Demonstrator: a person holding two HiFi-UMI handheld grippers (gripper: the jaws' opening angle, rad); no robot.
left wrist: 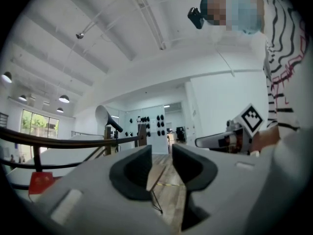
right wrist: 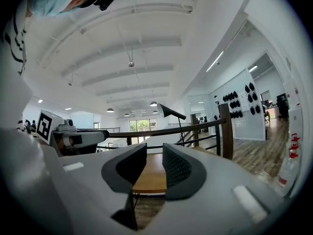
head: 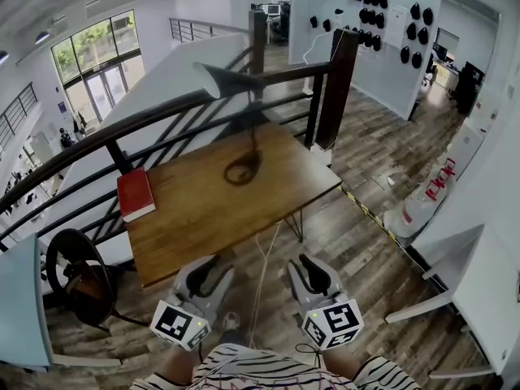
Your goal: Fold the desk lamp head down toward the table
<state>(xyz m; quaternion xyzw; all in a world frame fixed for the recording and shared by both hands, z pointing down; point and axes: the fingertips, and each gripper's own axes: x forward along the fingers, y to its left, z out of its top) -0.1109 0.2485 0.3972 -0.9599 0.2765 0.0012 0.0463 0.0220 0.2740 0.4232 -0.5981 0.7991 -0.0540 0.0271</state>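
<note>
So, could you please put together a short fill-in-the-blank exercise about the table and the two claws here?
1. The book on the table is ____ in colour.
2. Behind the desk lamp runs a dark ____.
3. The left claw and the right claw each hold ____.
Missing words: red; railing; nothing.
</note>
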